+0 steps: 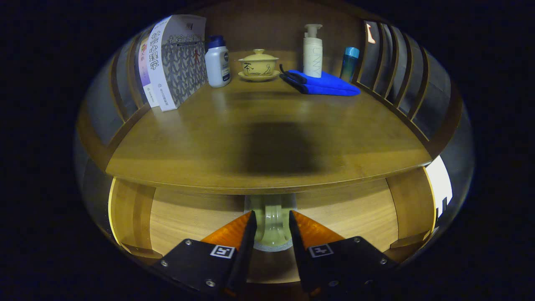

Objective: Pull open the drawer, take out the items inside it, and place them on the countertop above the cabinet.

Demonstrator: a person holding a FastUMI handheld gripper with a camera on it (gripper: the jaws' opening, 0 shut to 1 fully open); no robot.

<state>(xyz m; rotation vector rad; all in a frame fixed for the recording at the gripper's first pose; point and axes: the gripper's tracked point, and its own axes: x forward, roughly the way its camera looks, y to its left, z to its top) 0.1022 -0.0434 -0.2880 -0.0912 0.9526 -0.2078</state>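
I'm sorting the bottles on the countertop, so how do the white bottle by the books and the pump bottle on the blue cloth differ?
The white bottle is squat with a dark blue cap; the pump bottle is taller, slimmer, cream, topped by a pump. The white bottle stands on bare countertop beside the books; the pump bottle stands on the blue cloth. Both are upright. The gripper is shut on a pale item.

Item (271, 223) in the drawer (188, 217): pale, glassy, top hidden under the countertop (267, 138) edge, sides covered by the gripper (271, 219) fingers, so can't tell what it is. Fingers flank it closely; actual contact not discernible. Drawer front out of sight below the fingers. Books (171, 62): rear ones mostly hidden behind the front one.
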